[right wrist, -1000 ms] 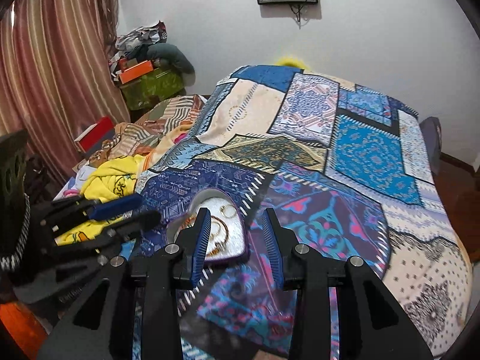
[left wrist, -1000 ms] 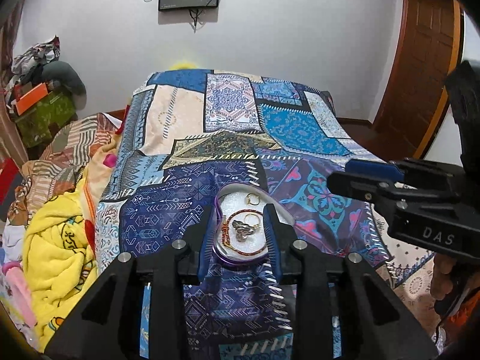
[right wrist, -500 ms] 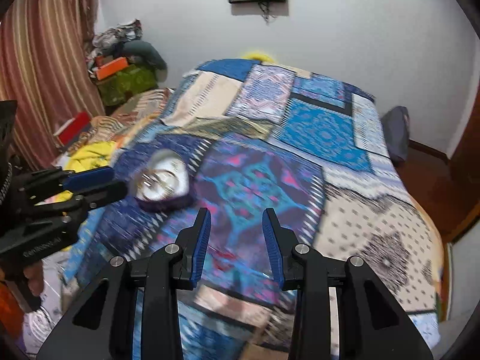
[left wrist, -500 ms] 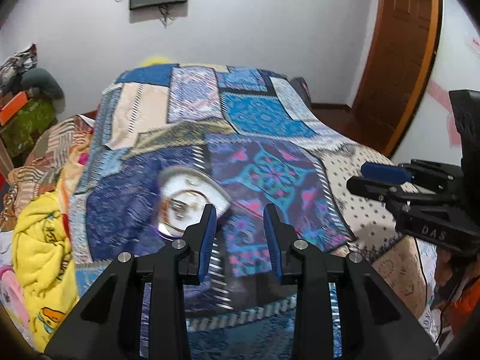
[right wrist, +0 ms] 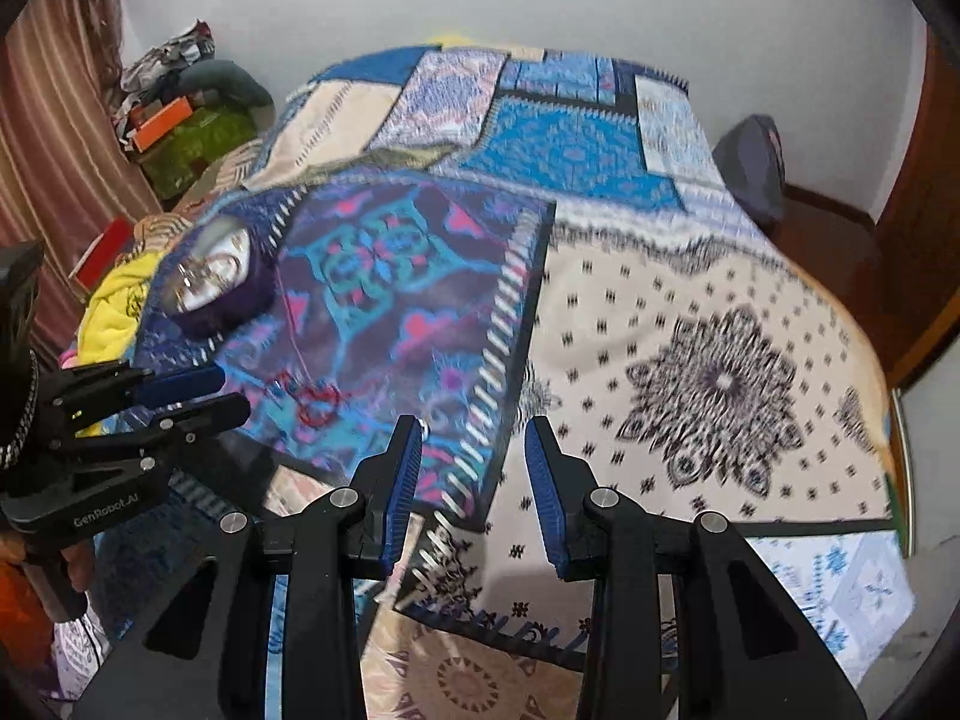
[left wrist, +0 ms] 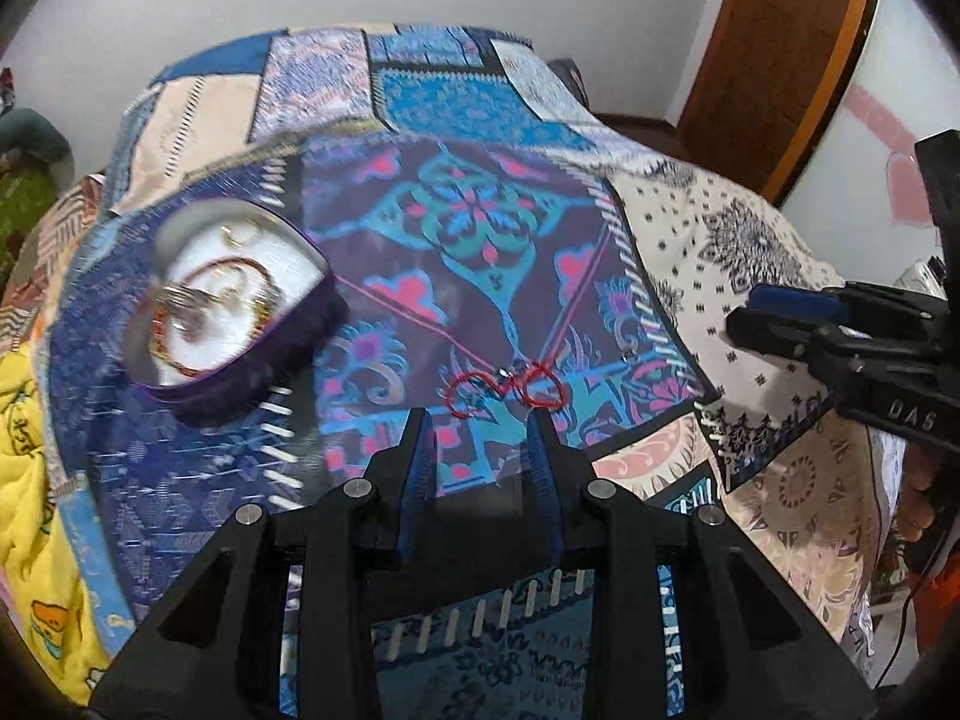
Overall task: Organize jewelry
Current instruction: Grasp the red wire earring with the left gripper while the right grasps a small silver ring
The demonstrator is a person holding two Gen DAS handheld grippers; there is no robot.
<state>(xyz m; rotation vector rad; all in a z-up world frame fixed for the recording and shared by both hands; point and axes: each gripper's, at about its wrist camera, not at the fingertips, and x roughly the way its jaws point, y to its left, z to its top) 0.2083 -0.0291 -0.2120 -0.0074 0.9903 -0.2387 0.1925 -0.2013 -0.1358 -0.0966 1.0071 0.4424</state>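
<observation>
A purple heart-shaped jewelry box (left wrist: 231, 306) with a white lining lies open on the patterned bedspread (left wrist: 468, 228), holding bangles and rings. It also shows in the right wrist view (right wrist: 216, 285), blurred. A red thread necklace (left wrist: 510, 387) with a small pendant lies on the bedspread just beyond my left gripper (left wrist: 480, 420), which is open and empty. The necklace shows in the right wrist view (right wrist: 315, 402) too. My right gripper (right wrist: 471, 426) is open and empty, above the bedspread to the right of the necklace.
A yellow blanket (left wrist: 24, 432) and piled clothes (right wrist: 180, 102) lie at the bed's left side. A wooden door (left wrist: 792, 36) stands at the right. A dark cushion (right wrist: 753, 162) sits at the bed's far right edge.
Both grippers have swung right; the jewelry box has shifted left in both views. The red necklace has come into view in front of my left gripper.
</observation>
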